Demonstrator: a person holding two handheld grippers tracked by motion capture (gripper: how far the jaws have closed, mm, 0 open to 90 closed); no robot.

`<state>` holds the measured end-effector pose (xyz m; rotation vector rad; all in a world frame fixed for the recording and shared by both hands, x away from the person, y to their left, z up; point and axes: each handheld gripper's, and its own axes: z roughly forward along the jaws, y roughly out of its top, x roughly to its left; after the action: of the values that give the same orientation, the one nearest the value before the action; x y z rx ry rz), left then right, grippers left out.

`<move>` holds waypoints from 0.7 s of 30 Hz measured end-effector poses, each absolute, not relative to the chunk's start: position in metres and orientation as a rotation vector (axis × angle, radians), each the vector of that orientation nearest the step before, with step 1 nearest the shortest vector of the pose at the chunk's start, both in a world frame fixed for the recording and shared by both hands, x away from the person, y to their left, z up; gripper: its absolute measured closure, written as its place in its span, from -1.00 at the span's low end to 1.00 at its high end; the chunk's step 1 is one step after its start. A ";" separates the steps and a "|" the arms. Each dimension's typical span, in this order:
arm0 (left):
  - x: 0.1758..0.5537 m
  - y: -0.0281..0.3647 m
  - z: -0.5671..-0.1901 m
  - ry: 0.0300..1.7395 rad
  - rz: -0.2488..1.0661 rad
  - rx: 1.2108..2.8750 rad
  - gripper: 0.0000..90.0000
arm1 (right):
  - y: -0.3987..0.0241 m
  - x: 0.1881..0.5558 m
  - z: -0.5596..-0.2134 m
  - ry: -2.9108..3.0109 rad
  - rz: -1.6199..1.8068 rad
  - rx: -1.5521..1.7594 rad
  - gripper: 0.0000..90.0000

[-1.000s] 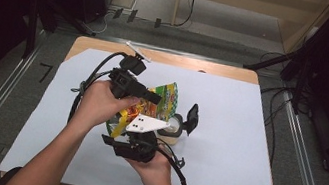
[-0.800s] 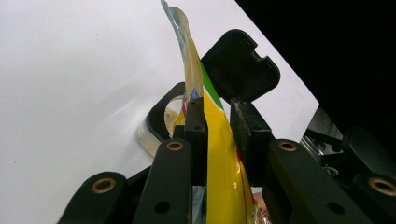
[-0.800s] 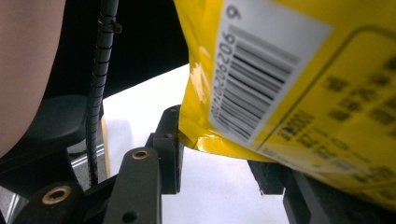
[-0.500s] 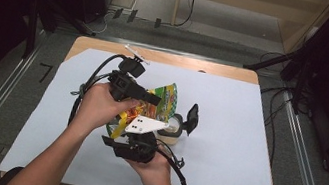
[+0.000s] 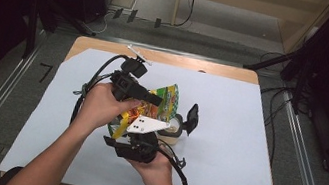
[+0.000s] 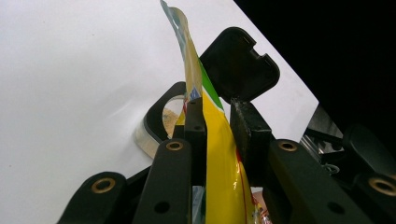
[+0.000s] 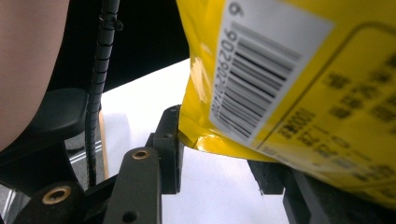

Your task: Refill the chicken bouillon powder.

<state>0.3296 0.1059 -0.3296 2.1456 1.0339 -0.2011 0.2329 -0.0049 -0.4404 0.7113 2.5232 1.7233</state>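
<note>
My left gripper (image 6: 217, 123): jaws drawn in on the yellow snack bag (image 6: 224, 172), one pad on each face of the flat foil. The bag runs up between them as a thin edge, and its top rises past the jaw tips. Seen from above, this gripper (image 5: 151, 99) sits in my left hand (image 5: 99, 107) over the middle of the table, with its cable looping off to the left.

My right gripper (image 7: 219, 154): jaws part-way apart, the bag's lower corner lying between them. The left pad touches the foil's edge. The right jaw sits behind and under the bag, and I cannot tell whether it presses. From above it (image 5: 136, 143) lies nearer me, in my right hand (image 5: 157, 170), with the white three-cornered plate on top.

Snack bag (image 5: 163, 103): held above the table between the two tools, its green-and-yellow printed face upward. The barcode panel (image 7: 261, 74) faces the right gripper view.

Small round container (image 6: 161, 123): stands on the white sheet just beyond the bag. Its black hinged lid (image 6: 240, 63) is flipped up and open, and pale contents show through the rim.

White paper sheet (image 5: 246, 136): covers most of the wooden table (image 5: 197, 65).
</note>
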 end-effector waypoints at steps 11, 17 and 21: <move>0.331 0.104 -0.328 1.022 -0.195 2.160 0.73 | -0.006 0.234 -0.439 2.521 1.728 0.715 0.36; 0.333 0.104 -0.330 1.018 -0.210 2.162 0.73 | -0.006 0.234 -0.440 2.525 1.723 0.723 0.36; 0.333 0.104 -0.330 1.018 -0.211 2.162 0.73 | -0.006 0.234 -0.440 2.524 1.723 0.722 0.36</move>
<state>0.3326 0.1040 -0.3295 2.1620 1.0181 -0.2111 0.2342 -0.0060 -0.4398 0.7225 2.5243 1.7230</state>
